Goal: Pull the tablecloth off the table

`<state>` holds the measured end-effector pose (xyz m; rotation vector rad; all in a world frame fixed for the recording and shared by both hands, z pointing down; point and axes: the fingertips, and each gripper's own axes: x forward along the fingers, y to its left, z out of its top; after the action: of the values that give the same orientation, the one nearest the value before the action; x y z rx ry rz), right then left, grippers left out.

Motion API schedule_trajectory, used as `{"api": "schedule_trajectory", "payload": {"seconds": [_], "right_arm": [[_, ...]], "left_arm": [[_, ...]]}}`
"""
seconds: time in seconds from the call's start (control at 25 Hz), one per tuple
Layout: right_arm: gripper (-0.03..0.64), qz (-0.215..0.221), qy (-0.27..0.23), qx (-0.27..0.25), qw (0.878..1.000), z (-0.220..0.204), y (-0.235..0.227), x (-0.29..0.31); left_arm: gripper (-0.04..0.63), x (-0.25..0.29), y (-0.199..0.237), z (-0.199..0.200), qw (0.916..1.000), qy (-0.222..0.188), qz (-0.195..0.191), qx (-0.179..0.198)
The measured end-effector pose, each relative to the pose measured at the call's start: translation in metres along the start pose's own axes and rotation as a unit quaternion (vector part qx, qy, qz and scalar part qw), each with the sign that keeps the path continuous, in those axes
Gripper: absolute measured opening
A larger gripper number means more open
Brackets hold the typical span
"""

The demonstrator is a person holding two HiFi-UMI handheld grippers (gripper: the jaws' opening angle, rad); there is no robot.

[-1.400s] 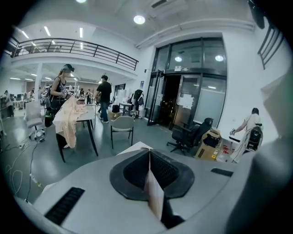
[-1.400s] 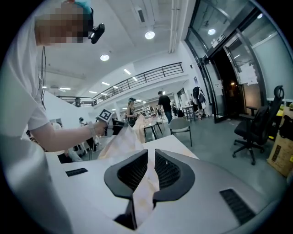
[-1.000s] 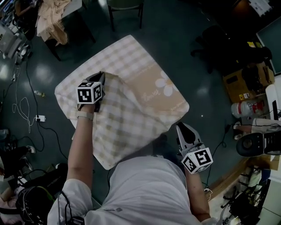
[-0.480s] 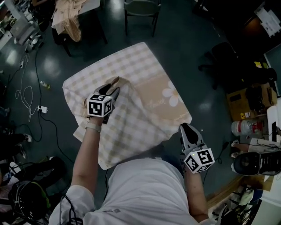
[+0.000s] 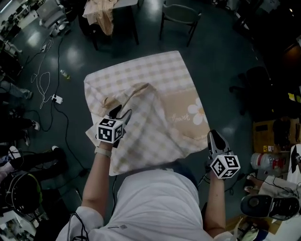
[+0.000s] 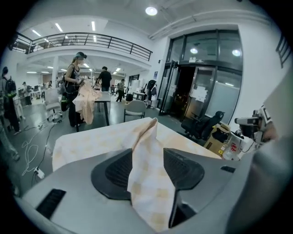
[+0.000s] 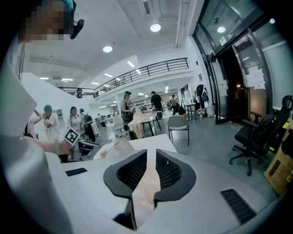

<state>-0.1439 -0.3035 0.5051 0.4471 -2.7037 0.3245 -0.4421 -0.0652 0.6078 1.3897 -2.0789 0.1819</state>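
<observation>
The left arm reaches forward over the near left of the desk, the left gripper (image 5: 121, 112) tilted down; its fingers (image 6: 116, 171) have just been opening and stand apart, with a raised fold of the tablecloth (image 5: 141, 75) hanging loose between them. The right forearm stays close to the body, the right gripper (image 5: 214, 135) at the cloth's near right corner, its fingers (image 7: 132, 171) closed tight on the hem. The checked cloth covers the whole desk, rumpled and ridged on the near left side, flat at the far side. Around lies a dark floor (image 5: 211, 70) with cables (image 5: 42, 89) at left, a chair (image 5: 181, 14) beyond the far edge and an office chair (image 5: 256, 84) at right.
</observation>
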Motion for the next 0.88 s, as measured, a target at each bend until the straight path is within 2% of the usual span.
{"api": "schedule_trajectory", "payload": {"seconds": [0.12,0.24,0.48,0.72,0.88], "right_arm": [[0.048,0.006,0.027,-0.002,1.0,-0.01,-0.026,0.015],[0.125,0.004,0.072,0.001,0.997,-0.029,-0.055,0.025],[0.184,0.03,0.178,0.001,0.984,-0.091,-0.1,0.065],[0.21,0.044,0.232,0.01,0.972,-0.134,-0.123,0.089],[0.224,0.037,0.262,0.03,0.964,-0.166,-0.14,0.101]], "left_arm": [[0.195,-0.023,0.01,-0.028,0.9992,0.01,0.032,-0.021],[0.195,-0.041,0.017,-0.051,0.9975,0.025,0.054,-0.038],[0.196,-0.081,0.022,-0.096,0.9889,0.054,0.116,-0.075],[0.198,-0.104,0.011,-0.121,0.9812,0.068,0.149,-0.102],[0.196,-0.113,-0.002,-0.138,0.9777,0.076,0.159,-0.115]]}}
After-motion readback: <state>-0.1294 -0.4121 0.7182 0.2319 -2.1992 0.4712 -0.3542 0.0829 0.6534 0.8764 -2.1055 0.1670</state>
